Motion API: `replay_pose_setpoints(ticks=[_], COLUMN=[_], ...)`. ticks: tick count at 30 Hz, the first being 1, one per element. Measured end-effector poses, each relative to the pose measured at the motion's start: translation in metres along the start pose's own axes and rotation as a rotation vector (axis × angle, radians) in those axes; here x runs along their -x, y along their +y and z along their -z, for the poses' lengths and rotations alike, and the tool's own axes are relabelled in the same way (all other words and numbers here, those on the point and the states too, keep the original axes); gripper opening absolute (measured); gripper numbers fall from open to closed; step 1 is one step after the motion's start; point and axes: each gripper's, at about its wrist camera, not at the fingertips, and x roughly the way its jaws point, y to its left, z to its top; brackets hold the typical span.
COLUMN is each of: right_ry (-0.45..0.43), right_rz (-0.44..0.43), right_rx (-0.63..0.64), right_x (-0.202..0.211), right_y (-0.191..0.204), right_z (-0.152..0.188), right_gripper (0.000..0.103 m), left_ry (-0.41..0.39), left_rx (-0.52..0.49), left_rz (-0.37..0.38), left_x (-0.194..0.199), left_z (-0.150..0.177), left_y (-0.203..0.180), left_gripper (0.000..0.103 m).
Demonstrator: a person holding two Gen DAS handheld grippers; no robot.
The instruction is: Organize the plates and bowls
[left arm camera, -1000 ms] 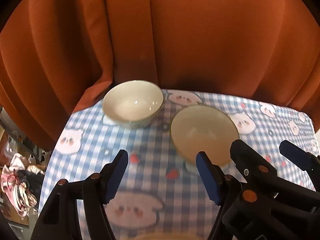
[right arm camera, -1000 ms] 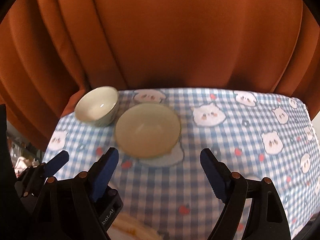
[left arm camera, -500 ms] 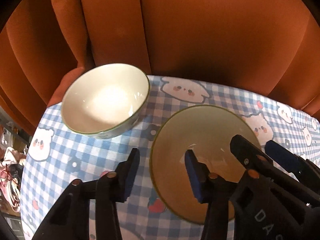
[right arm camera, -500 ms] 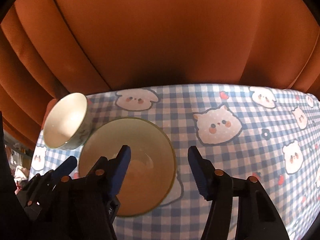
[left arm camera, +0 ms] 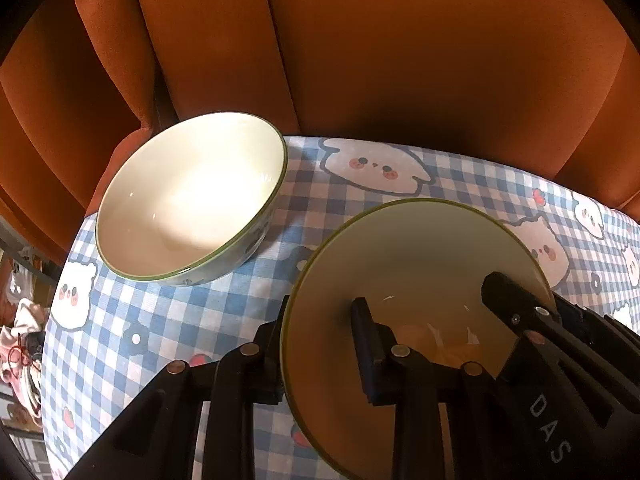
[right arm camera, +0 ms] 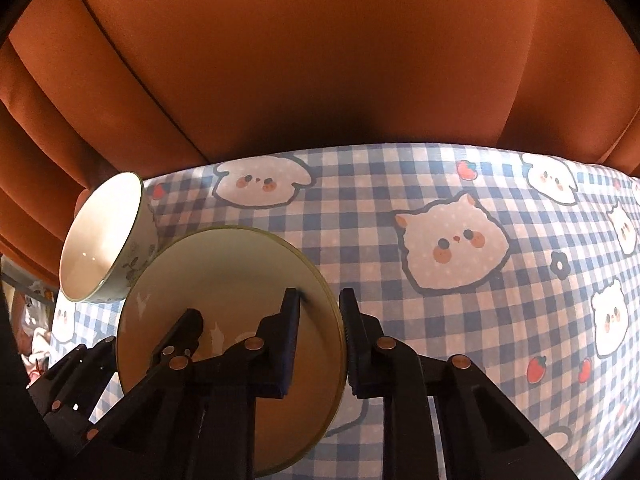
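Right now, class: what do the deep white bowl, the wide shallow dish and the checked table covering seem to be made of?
Deep white green-rimmed bowl: probably glazed ceramic, glossy highlights. Wide shallow cream dish: likely glazed ceramic too, sharp reflections. Blue-checked cartoon-print table covering: smooth printed cloth or vinyl, unclear which.

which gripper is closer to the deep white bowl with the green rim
Left. The left gripper grips the shallow plate's edge facing the deep white bowl; the right gripper grips the opposite edge.

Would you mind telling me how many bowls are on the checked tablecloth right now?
2. A white bowl stands at the far left corner by the curtain. A wider, yellowish bowl sits beside it, nearer the camera, its rim gripped on both sides. More could lie out of view.
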Motion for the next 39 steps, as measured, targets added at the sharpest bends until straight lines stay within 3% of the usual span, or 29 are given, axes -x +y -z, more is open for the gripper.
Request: replay_pose_setpoints(ticks=[19, 39], right_ry=[0.006, -0.08], right_rz=[0.025, 0.009], right_rx=[0.004, 0.015], right_x=[0.039, 0.121], right_y=[0.014, 0.052], right_z=[0.022, 0.05], right_gripper=[0.019, 0.019], left_ry=[0.007, -0.091], left_rx=[-0.003, 0.009], left_rz=[0.005, 0.014], left_x=[0.035, 0.119], left_z=[0.024, 0.045], left_y=[0.012, 0.047], left_gripper=[0.026, 0.026])
